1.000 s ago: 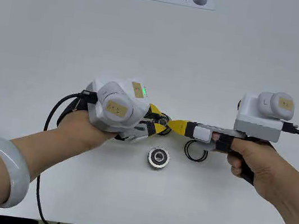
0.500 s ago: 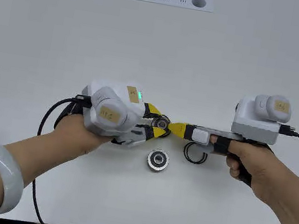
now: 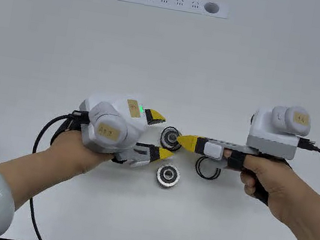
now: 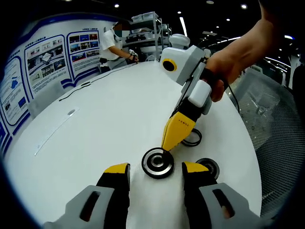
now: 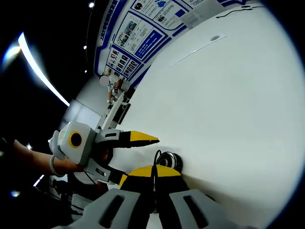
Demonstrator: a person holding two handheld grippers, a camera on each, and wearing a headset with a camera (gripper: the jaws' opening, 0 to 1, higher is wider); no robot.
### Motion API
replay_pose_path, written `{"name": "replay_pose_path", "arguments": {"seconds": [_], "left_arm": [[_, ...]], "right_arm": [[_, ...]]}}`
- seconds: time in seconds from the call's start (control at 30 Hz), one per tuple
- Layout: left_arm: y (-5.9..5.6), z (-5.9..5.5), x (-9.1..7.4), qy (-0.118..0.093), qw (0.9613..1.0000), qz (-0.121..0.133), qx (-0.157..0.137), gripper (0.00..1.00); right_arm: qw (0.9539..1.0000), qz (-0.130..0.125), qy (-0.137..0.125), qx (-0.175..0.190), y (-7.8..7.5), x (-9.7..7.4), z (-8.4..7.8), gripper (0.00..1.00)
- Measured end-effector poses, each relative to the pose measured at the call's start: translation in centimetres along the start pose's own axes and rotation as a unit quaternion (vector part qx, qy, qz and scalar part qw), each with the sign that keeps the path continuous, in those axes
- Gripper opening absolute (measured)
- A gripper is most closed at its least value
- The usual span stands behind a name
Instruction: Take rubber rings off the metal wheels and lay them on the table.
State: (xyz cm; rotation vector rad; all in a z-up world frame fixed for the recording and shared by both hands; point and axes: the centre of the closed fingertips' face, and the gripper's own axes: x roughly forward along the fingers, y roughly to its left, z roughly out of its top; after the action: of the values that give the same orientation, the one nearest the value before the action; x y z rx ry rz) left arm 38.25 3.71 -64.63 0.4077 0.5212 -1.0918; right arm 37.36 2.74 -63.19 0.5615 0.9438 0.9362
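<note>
Our left tool [image 3: 160, 134] is wide open, its yellow tips either side of a wheel [image 4: 158, 162] without touching it. The wheel sits on the counter [image 3: 247, 67] between our two hands. Our right tool [image 3: 186, 141] comes in from the right with its tips pressed together against the wheel's right edge. In the right gripper view a thin black strand runs from the wheel into the seam of those tips, so we judge it is pinching the wheel's rubber ring [image 5: 157, 157], which is not yet off.

To do this well, we first need the wheel held. With the left tool open, any pull from the right will just drag the wheel along the counter. So we close the left tool on the metal sides, clear of the black band. Then we draw the right tool to the right and slightly up, peeling the ring over the rim rather than tugging straight out, since a thin ring may slip free or snap back.

Once it is free, we lay it with the loose rings [image 3: 208, 168] just right of the wheel. A second wheel [image 3: 168, 175] waits on the near side.
</note>
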Motion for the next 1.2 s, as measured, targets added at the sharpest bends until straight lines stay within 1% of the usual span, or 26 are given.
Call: {"name": "replay_pose_path", "arguments": {"seconds": [0.07,0.13,0.2,0.37,0.53,0.67,0.8,0.97,1.2], "left_arm": [[0.1,0.0,-0.2,-0.005,1.0,-0.001,-0.005,0.49],[0.2,-0.1,-0.3,-0.004,1.0,0.003,-0.004,0.49],[0.3,-0.2,-0.4,-0.006,0.9999,0.004,-0.009,0.51],[0.5,-0.7,-0.7,-0.003,0.9998,0.009,-0.015,0.54],[0.6,-1.2,-1.0,0.0,0.9997,0.012,-0.019,0.55],[0.6,-1.6,-1.3,0.003,0.9996,0.015,-0.022,0.55],[0.6,-1.9,-1.5,0.005,0.9995,0.016,-0.026,0.55],[0.6,-1.9,-1.6,0.003,0.9993,0.018,-0.032,0.55],[0.7,-1.8,-1.8,0.002,0.9992,0.02,-0.034,0.55]], "right_arm": [[1.0,0.004,-0.002,0.002,0.3,-0.1,0.1,0.02],[1.0,0.006,-0.004,0.001,0.5,-0.2,0.2,0.02],[0.9999,0.012,-0.008,0.003,0.9,-0.3,0.3,0.02],[0.9997,0.019,-0.016,0.001,1.7,-0.8,0.4,0.02],[0.9993,0.029,-0.025,0.001,2.7,-1.5,0.5,0.02],[0.9988,0.033,-0.035,0.002,3.3,-2.5,0.4,0.02],[0.9986,0.031,-0.042,0.011,3.2,-3.7,-0.1,0.02],[0.9983,0.025,-0.048,0.021,2.9,-5.2,-0.8,0.02],[0.9982,0.005,-0.051,0.032,1.7,-6.7,-1.8,0.02]]}}
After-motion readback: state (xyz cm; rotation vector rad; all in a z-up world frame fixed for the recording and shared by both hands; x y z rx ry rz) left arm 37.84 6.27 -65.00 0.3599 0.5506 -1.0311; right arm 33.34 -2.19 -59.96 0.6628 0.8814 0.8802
